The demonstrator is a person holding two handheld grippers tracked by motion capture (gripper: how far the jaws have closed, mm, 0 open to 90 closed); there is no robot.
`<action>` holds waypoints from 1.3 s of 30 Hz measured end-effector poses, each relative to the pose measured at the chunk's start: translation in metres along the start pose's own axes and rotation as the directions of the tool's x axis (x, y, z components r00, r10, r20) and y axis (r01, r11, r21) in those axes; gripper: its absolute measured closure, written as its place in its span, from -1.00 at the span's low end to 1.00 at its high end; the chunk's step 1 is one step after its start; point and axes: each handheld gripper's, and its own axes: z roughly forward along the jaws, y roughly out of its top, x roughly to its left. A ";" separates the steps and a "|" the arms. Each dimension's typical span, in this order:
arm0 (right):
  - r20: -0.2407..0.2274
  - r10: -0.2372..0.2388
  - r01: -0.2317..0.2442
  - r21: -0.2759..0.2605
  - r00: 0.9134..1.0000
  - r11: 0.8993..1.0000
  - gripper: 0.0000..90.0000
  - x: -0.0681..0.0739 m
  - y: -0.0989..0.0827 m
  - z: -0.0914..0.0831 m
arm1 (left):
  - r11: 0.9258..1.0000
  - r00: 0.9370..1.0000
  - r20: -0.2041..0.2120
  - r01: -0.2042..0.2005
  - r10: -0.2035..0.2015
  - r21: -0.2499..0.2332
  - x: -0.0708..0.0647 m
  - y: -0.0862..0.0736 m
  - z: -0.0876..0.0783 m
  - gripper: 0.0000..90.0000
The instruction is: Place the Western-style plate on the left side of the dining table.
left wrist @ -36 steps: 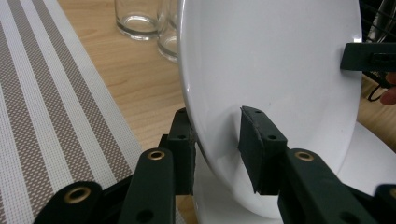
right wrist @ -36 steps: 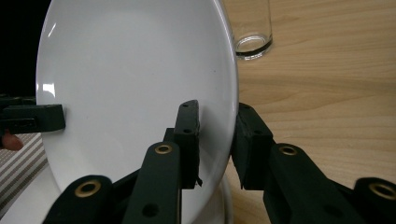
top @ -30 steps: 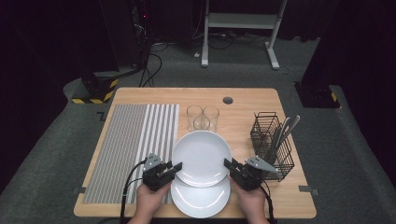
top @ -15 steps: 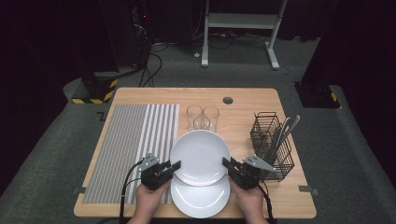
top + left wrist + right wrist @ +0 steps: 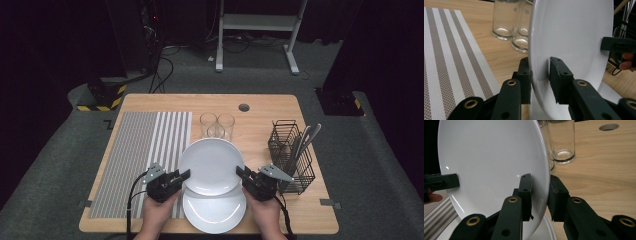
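Not much had changed from the earlier shots: the top plate (image 5: 211, 166) sat over the lower plate (image 5: 215, 212) in pretty much the same spot, and both hands looked parked where they were. The left tool's (image 5: 183, 175) jaws had just been closing, with the top plate's rim between them.

Pose-wise, the left hand (image 5: 157, 212) and right hand (image 5: 266, 212) came in on either side of the lower plate, each tool aimed inward at the top plate. The left tool was clamped on that plate's left rim, pads on both faces, and the right tool (image 5: 242, 172) was pinched shut on its right rim the same way. So the top plate hung between the two tools, just in front of the two glasses (image 5: 217, 125), with the wire basket (image 5: 290, 155) off to its right and the striped mat (image 5: 142, 155) to its left.

The top plate covered the far part of the lower plate, so whether the two touched was hard to make out. The forearms were cut off below the lower plate.
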 end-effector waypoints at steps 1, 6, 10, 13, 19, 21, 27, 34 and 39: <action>0.000 -0.005 0.005 -0.002 1.000 1.000 0.66 0.001 0.001 0.000 | 1.000 1.000 0.001 -0.001 0.001 -0.004 0.001 0.001 -0.001 0.58; -0.005 -0.020 0.020 -0.007 1.000 1.000 0.66 0.008 0.006 0.001 | 1.000 1.000 0.003 0.000 0.000 -0.016 0.004 0.005 -0.006 0.58; -0.006 -0.020 0.020 -0.004 1.000 1.000 0.66 0.011 0.009 0.002 | 1.000 1.000 0.010 -0.004 0.004 -0.017 0.007 0.008 -0.009 0.58; -0.011 -0.017 0.017 0.003 1.000 1.000 0.66 0.014 0.012 0.003 | 1.000 1.000 0.007 -0.005 0.005 -0.027 0.008 0.013 -0.012 0.58; -0.016 -0.025 0.025 -0.008 1.000 1.000 0.66 0.020 0.019 0.002 | 0.999 1.000 0.019 -0.012 0.013 -0.034 0.012 0.024 -0.019 0.59; -0.020 -0.026 0.026 -0.010 0.999 1.000 0.66 0.024 0.019 0.003 | 0.999 1.000 0.026 -0.004 0.005 -0.047 0.016 0.026 -0.022 0.60; -0.031 -0.029 0.028 -0.005 0.999 1.000 0.66 0.034 0.018 0.012 | 0.997 0.999 0.029 0.019 -0.017 -0.069 0.029 0.020 -0.028 0.59; -0.033 -0.032 0.032 -0.001 0.999 0.999 0.66 0.043 0.021 0.019 | 0.997 0.999 0.028 0.036 -0.034 -0.075 0.039 0.021 -0.032 0.56; -0.036 -0.041 0.041 -0.001 0.998 0.999 0.67 0.052 0.023 0.022 | 0.995 0.999 0.026 0.047 -0.045 -0.092 0.044 0.021 -0.041 0.57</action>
